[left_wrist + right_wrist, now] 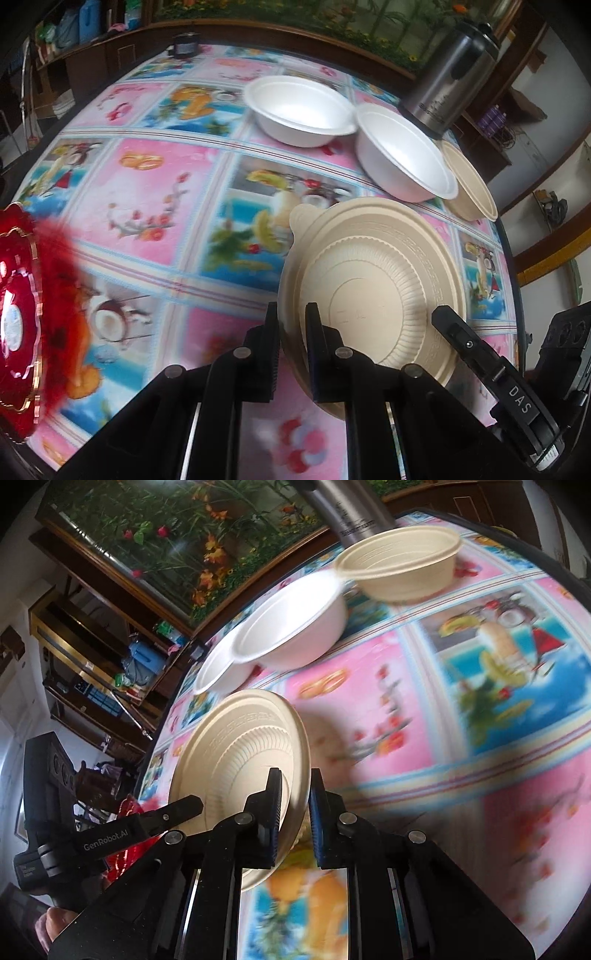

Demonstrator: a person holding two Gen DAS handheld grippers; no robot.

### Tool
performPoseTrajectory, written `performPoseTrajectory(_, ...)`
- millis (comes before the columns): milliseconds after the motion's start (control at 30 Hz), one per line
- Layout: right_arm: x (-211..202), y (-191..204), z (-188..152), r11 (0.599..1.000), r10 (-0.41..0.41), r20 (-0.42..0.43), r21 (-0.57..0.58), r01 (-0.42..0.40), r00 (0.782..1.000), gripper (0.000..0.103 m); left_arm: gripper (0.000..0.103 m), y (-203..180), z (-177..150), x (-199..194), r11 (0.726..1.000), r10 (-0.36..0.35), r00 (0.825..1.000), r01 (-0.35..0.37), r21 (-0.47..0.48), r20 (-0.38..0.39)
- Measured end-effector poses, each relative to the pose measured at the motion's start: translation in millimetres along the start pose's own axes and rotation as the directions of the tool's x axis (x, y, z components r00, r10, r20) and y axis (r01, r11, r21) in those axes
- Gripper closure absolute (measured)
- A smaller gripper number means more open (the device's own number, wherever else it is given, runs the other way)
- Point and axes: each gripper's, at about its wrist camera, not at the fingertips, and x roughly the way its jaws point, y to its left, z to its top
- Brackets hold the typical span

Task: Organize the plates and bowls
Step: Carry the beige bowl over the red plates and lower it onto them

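Behind both tools (291, 325), plate (373, 284) rim hidden.

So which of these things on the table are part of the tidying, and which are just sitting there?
Part of the job:
- beige plate, gripped at its rim by both claws
- two white bowls
- beige bowl

Just lying about:
- steel flask
- red ornament
- small dark jar
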Motion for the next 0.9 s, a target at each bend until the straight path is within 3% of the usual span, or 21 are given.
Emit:
performPoseTrajectory(200, 7, 52, -17, 0.997, 0.048, -0.021, -0.067, -0.049, 0.999, 0.09, 0.092, 45, -6, -42, 0.999, 0.011, 0.996, -0.007, -0.045, 0.086)
performPoseTrajectory(467, 16, 133, -37, 0.969, 0.147, -0.069, -0.191, -0.158, 0.987, 0.09, 0.091, 115, -27, -102, 0.989, 0.065, 0.978, -0.037, -0.144, 0.196)
performPoseTrajectory(700, 60, 206, -66, 0.927, 0.184, -0.171, -0.296, -0.229, 0.968, 0.09, 0.091, 177, -40, -125, 0.96, 0.175, 0.961, -0.118, -0.255, 0.214)
performPoseTrajectory(900, 106, 244, -93, 0.907, 0.16, -0.245, -0.345, -0.24, 0.956, 0.089, 0.091, 222, -43, -117, 0.929, 0.231, 0.958, -0.166, -0.33, 0.17)
